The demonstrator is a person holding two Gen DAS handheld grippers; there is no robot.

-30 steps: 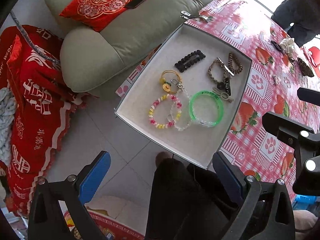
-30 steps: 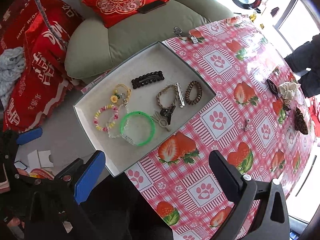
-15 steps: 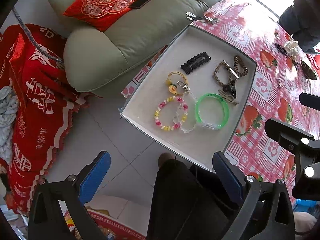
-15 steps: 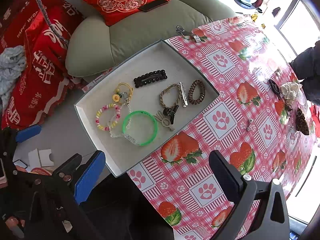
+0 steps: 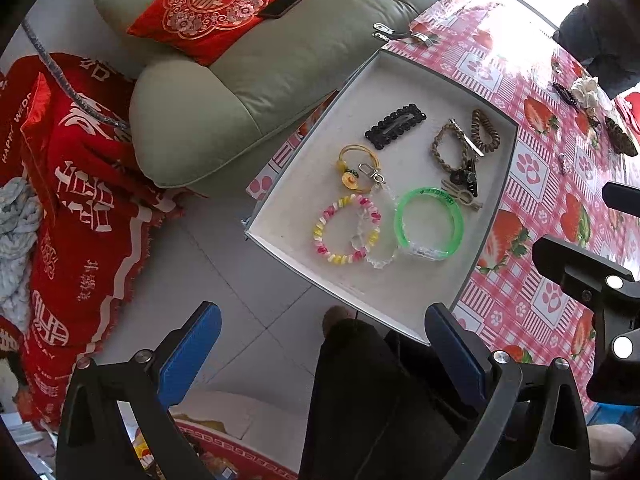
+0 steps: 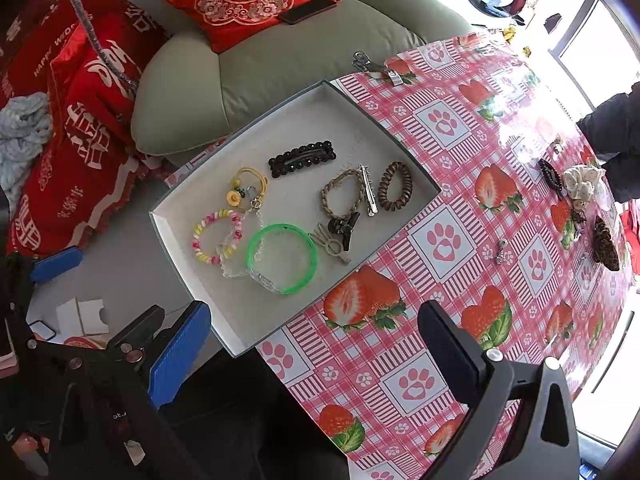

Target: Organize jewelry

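Observation:
A grey tray [image 5: 492, 216] [image 6: 404, 152] lies at the table's near edge. It holds a green bangle [image 5: 429, 222] [image 6: 282, 258], a pink-yellow bead bracelet [image 5: 346, 229] [image 6: 216, 236], a black hair clip [image 5: 395, 125] [image 6: 302, 158], a braided tie [image 6: 342, 198], a brown coil tie [image 6: 395, 185] and small clips. My left gripper [image 5: 320, 344] is open and empty, held off the table's edge over the floor. My right gripper [image 6: 316, 340] is open and empty, above the tray's near corner.
Loose items lie on the strawberry tablecloth [image 6: 440, 240] at the far right: a white scrunchie [image 6: 582, 186], a leopard clip [image 6: 605, 244], a small charm [image 6: 500, 251], metal clips [image 6: 376, 67]. A green sofa [image 5: 248, 80] with red cushion stands beyond.
Both grippers have drifted slightly; the tray sits a little lower and more central in both views. Nothing was picked up or released.

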